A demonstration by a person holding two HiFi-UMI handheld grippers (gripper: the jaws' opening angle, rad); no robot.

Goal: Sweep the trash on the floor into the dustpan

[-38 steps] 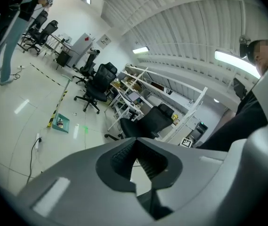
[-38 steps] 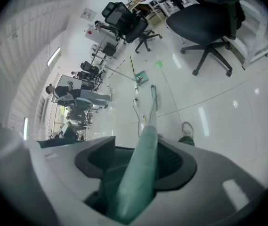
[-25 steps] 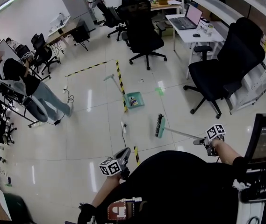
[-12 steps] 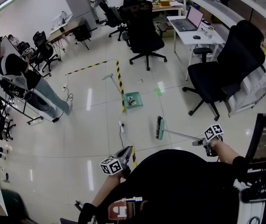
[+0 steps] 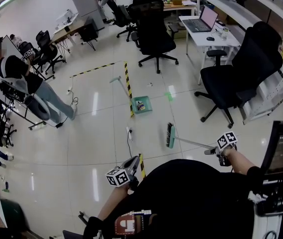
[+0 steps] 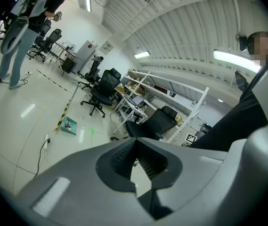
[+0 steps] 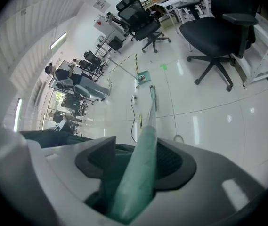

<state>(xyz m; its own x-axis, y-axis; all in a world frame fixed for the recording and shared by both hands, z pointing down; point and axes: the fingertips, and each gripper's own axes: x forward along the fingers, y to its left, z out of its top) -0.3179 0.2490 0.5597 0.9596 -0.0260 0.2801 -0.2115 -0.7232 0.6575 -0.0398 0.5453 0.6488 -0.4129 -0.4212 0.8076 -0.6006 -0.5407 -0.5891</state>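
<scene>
Right gripper (image 5: pixel 217 152) (image 7: pixel 139 150) is clamped on the green handle of the broom (image 5: pixel 170 135) (image 7: pixel 142 168), which passes between both jaws and runs out toward the floor. The broom head sits low at the floor, near the dustpan (image 5: pixel 146 109) (image 7: pixel 143 77) but apart from it. Left gripper (image 5: pixel 132 166) (image 6: pixel 136 147) has its jaws together with nothing between them. The dustpan lies on the floor just beside the yellow-and-black tape strip (image 5: pixel 128 86), with small trash (image 5: pixel 141 104) inside. A green scrap (image 5: pixel 170 95) lies nearby.
</scene>
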